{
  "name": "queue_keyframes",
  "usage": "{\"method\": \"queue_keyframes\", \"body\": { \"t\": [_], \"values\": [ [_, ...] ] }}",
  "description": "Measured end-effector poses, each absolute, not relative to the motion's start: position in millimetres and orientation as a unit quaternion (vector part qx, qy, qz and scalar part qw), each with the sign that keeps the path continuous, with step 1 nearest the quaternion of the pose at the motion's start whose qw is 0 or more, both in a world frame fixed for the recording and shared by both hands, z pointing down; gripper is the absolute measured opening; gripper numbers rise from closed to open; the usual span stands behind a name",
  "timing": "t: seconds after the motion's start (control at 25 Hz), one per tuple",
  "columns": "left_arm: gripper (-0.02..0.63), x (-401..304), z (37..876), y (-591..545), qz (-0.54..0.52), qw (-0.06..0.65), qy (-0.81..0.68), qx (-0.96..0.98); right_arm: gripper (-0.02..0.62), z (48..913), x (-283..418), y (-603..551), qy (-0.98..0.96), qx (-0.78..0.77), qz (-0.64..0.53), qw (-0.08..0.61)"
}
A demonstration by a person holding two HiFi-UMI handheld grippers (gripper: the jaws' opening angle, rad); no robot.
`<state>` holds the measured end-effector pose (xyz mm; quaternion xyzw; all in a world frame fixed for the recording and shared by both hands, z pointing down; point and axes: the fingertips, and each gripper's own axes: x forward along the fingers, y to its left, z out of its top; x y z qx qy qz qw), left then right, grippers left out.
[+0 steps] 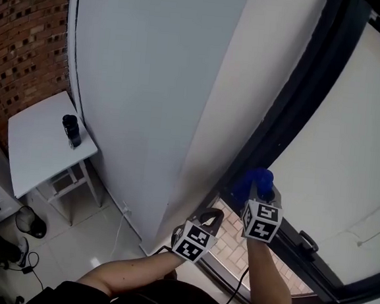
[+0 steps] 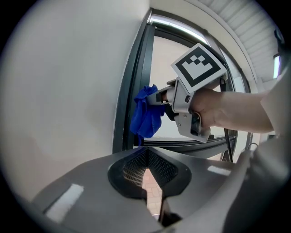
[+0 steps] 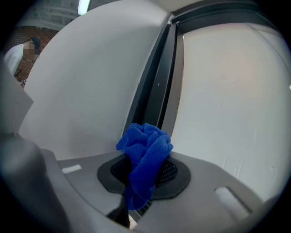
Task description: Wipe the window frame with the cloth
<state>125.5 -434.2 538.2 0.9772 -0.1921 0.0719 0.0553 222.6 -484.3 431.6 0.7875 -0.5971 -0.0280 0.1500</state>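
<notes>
There, the right claw (image 3: pixel 144 164) pinched a crumpled, fuzzy blue cloth (image 3: pixel 146 145) at the dark window frame (image 3: pixel 154 95) — left claw (image 2: pixel 146 150) closed, empty.

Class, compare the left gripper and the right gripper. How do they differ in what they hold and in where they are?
The right gripper is shut on the blue cloth; the left gripper has its jaws together on nothing. The right gripper holds the cloth up at the dark window frame; the left gripper sits back from it, nearer the white wall. Both point towards the frame.
</notes>
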Motion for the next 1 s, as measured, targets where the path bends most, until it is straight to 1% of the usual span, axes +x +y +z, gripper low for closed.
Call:
{"method": "queue_keyframes", "body": {
  "t": [0.68,1.0],
  "values": [
    [-0.007,138.4,495.6,-435.9,0.058,0.041,-0.177,0.982,0.083,383.7,219.9,-485.7,-0.599,0.787,-0.053,0.139],
    [-0.007,143.2,453.6,-432.8,0.04,0.02,-0.166,0.985,0.083,349.8,219.3,-484.2,-0.6,0.785,-0.074,0.134]
  ]
}}
